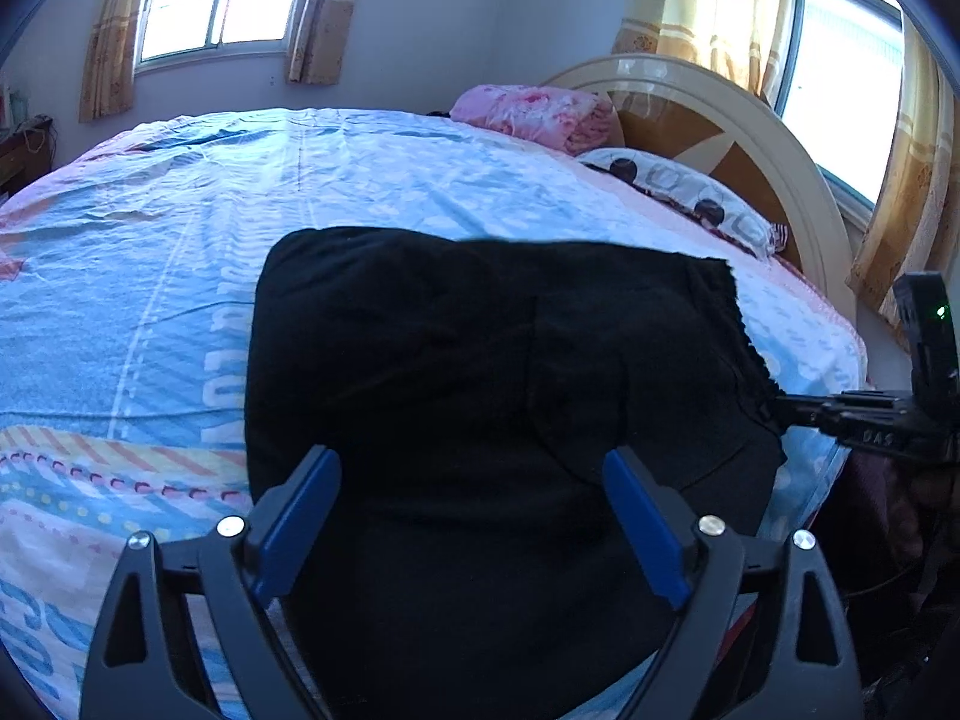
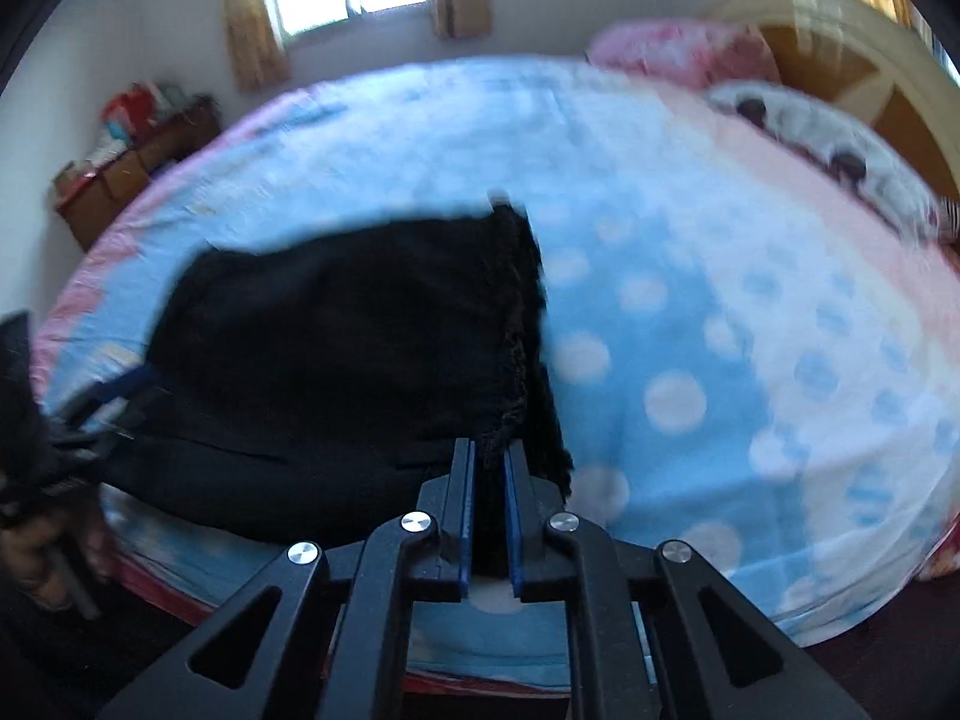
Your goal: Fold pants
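The black pants (image 1: 480, 372) lie folded into a thick, roughly rectangular bundle near the front edge of the bed, soft matte fabric with a fuzzy, slightly frayed-looking edge along the right side. The left gripper (image 1: 474, 480) hovers over the near half of that bundle with its jaws spread wide, blue rubbery pads (image 1: 300, 516) on black angular plastic fingers, nothing pinched between them; whether the fingertips touch the cloth cannot be told. Over at the right edge of the pants, the right gripper (image 2: 489, 462) is clamped down on the fuzzy hem, its two blue-lined fingers nearly together with a thin ridge of black fabric squeezed between them. From the left wrist view that same right gripper (image 1: 786, 411) comes in from the side as a slim black bar meeting the cloth's corner. The right wrist view is smeared with blur, so fine detail of the weave is lost. Beneath everything spreads the bedsheet (image 1: 180, 276), a crinkled cotton in light blue with stripes and white lettering, turning to pale polka dots (image 2: 672, 402) on the right side. At the head end sit a rumpled pink quilt (image 1: 534, 114) and a white patterned pillow (image 1: 678, 186), against a curved, glossy cream headboard (image 1: 750, 114).
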Available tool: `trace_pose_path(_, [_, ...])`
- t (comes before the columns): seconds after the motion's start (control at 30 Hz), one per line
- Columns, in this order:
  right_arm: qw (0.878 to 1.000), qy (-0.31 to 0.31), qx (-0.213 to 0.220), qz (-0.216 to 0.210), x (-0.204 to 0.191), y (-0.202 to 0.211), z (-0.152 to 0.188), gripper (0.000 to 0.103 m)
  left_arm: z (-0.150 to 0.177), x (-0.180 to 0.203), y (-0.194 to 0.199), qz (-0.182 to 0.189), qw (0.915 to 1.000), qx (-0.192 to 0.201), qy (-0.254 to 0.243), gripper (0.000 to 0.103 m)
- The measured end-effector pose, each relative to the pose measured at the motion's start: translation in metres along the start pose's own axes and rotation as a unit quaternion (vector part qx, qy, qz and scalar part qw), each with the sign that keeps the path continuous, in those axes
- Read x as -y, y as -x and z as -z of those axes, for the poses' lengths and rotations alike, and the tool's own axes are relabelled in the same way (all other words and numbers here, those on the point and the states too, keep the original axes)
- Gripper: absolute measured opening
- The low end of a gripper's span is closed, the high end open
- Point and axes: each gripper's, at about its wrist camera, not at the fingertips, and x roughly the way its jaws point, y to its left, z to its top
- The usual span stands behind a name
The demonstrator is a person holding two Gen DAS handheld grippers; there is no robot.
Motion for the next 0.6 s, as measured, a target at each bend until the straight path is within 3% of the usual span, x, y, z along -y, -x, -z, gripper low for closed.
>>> trace_pose_path(0.2, [1.000, 0.020, -0.021, 0.011, -0.002, 0.009, -0.003, 0.013, -0.004, -0.007, 0.005, -0.003, 0.9999, 0.001, 0.014, 0.092])
trace_pose_path(0.27, [0.999, 0.017, -0.016, 0.028, -0.003, 0.018, -0.011, 0.042, -0.006, -0.010, 0.007, -0.007, 0.9999, 0.001, 0.015, 0.092])
trace_pose_path(0.3, [0.999, 0.017, -0.010, 0.042, -0.001, 0.024, -0.015, 0.049, -0.008, -0.013, 0.010, -0.008, 0.9998, 0.005, 0.017, 0.092])
trace_pose_path(0.4, [0.997, 0.007, 0.044, 0.063, -0.004, 0.048, -0.032, 0.052, -0.011, -0.020, 0.013, -0.018, 0.9995, 0.011, 0.025, 0.092])
trace_pose_path(0.5, [0.998, 0.020, 0.059, -0.031, -0.035, 0.049, -0.059, 0.052, -0.010, -0.031, 0.011, -0.034, 0.9984, 0.003, 0.044, 0.092])
trace_pose_path(0.57, [0.987, 0.046, 0.043, -0.146, -0.072, 0.035, -0.077, 0.052, -0.009, -0.036, 0.011, -0.041, 0.9978, 0.001, 0.052, 0.092])
trace_pose_path(0.6, [0.982, 0.057, 0.034, -0.177, -0.084, 0.027, -0.081, 0.052, -0.009, -0.039, 0.010, -0.048, 0.9974, 0.000, 0.053, 0.092])
